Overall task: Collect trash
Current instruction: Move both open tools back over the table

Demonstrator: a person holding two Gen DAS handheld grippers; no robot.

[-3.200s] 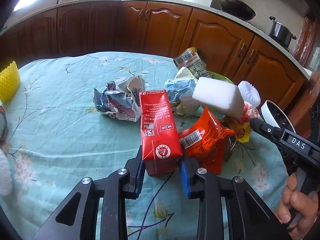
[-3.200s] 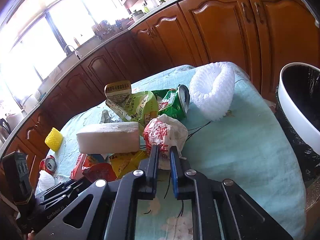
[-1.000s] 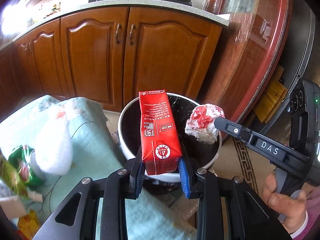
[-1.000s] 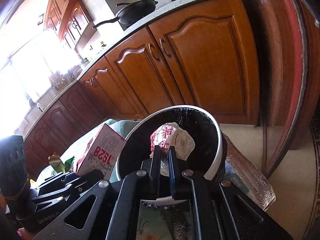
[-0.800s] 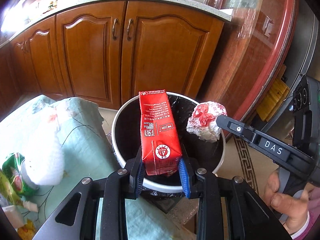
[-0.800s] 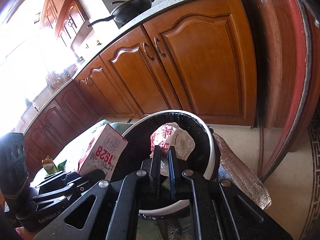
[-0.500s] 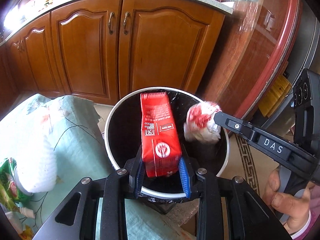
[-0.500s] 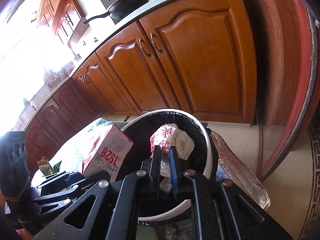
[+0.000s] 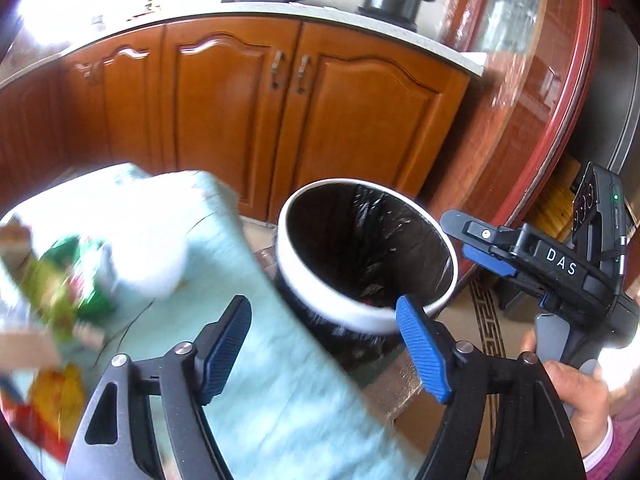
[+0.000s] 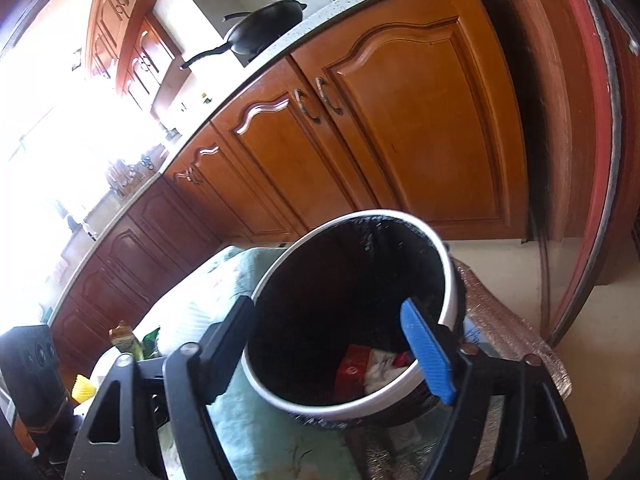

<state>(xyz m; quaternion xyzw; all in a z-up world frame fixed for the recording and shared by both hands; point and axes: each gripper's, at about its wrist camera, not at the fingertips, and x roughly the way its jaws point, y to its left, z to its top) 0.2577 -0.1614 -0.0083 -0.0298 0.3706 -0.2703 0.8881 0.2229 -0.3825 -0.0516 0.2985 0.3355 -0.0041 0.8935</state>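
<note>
1. Red carton [image 10: 352, 372] and the crumpled white-and-red wrapper [image 10: 380, 370] now lie at the bottom of the trash bin [image 10: 448, 276], low centre of the right wrist view, resting against the black liner. Half a second ago each was pinched in a claw over the rim.

2. Left claw [image 9: 324, 344]: spread wide, nothing between the blue pads, lower centre of its frame just short of the bin rim [image 9: 304, 280]. Right claw [image 10: 328, 344]: likewise spread and empty, straddling the bin's near edge.

3. Meaning for the task, as I judge it: both drops are done and this pair of items is collected. Both claws are free for another trip.

4. More trash waits on the bench [image 9: 224, 248], covered in a pale teal cloth: a green packet [image 9: 86, 276] and yellow and red wrappers [image 9: 52, 396] at the left edge of the left wrist view, heavily motion-blurred. That blur suggests the left claw is swinging, possibly back toward the bench.

5. View differences: only the right wrist view looks down into the bin and confirms the items landed; the left view shows just the dark liner and a hint of red. Only the left view shows the right claw from outside [image 9: 486, 248], at right of frame, and the hand [image 9: 576, 392] holding it.
</note>
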